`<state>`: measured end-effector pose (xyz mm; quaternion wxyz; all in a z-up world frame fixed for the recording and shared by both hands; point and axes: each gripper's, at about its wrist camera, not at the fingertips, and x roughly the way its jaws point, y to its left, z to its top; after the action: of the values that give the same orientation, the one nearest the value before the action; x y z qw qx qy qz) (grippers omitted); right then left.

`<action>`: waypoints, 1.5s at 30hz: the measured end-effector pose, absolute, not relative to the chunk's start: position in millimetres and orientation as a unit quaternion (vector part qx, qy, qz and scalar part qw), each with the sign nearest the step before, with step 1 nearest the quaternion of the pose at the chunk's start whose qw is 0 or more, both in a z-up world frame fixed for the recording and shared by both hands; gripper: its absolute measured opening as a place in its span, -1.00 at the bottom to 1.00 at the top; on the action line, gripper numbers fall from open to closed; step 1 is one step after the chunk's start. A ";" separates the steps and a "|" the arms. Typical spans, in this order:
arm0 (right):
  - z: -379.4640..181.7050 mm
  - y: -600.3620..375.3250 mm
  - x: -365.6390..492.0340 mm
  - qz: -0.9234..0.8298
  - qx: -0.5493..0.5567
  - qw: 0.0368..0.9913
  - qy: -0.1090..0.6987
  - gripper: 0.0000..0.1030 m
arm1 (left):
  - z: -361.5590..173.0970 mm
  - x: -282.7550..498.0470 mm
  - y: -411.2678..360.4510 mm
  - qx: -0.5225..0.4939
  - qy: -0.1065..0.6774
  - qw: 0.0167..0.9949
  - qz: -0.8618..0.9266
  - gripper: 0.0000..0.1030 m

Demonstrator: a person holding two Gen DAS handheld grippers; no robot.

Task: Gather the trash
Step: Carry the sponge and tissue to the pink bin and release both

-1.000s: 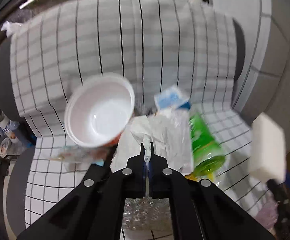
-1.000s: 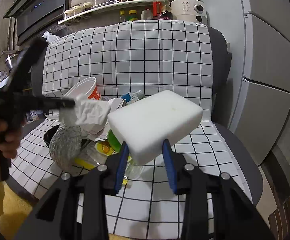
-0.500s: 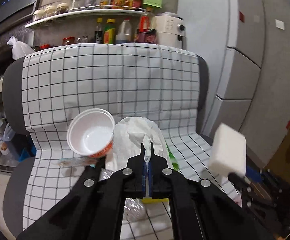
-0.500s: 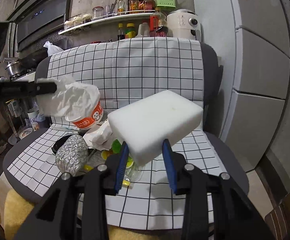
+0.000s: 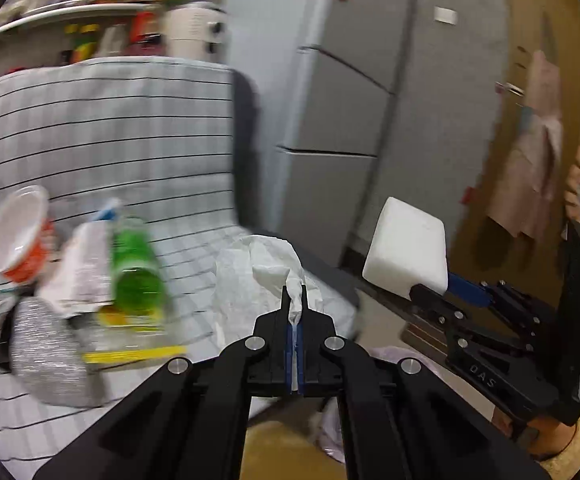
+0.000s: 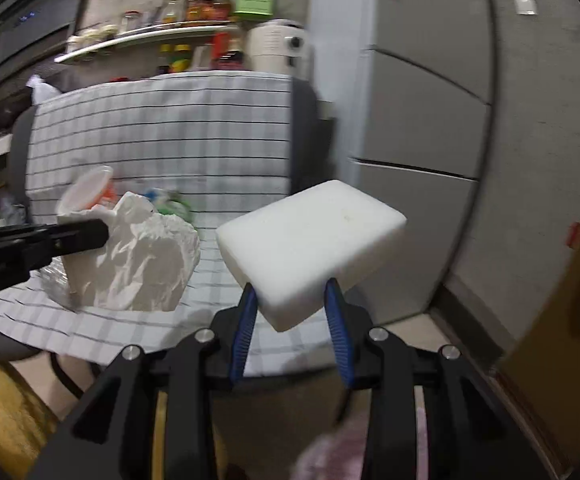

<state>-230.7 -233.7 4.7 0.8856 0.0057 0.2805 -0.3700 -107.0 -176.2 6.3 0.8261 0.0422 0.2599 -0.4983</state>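
My left gripper (image 5: 295, 300) is shut on a crumpled white paper (image 5: 250, 276) and holds it in the air over the chair's right edge; the paper also shows in the right wrist view (image 6: 142, 256). My right gripper (image 6: 290, 304) is shut on a white foam block (image 6: 310, 240), seen from the left wrist view (image 5: 408, 254) held off to the right of the chair. On the checked seat lie a paper cup (image 5: 14, 236), a green bottle (image 5: 134, 272), a foil ball (image 5: 46, 352) and a printed wrapper (image 5: 78, 272).
The chair wears a black-and-white checked cover (image 5: 102, 128). A grey fridge (image 5: 350, 92) stands right of it. A shelf with bottles and jars (image 6: 178, 28) runs behind. A pinkish bag (image 6: 330, 452) lies on the floor below my grippers.
Both grippers have swung to the right, away from the trash pile, carrying the paper and the foam block. The pile now sits at the left of both views.
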 end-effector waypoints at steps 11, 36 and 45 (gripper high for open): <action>-33.5 -270.8 -335.6 -0.477 0.043 0.816 0.322 -0.32 | -41.1 -179.0 -287.5 0.091 0.279 0.729 -0.619 -0.98; -168.3 -329.1 -407.9 -0.512 0.198 0.738 0.392 0.04 | -143.6 -214.9 -402.3 0.173 0.335 0.666 -0.644 -0.60; -130.1 -324.2 -405.4 -0.546 0.174 0.743 0.347 0.05 | -135.2 -201.8 -388.3 0.153 0.339 0.676 -0.637 -0.30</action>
<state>-405.4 -324.2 -130.1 0.7426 0.1743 0.3467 -0.5458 -201.8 -388.3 -135.2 0.6755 0.1532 0.3388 -0.6367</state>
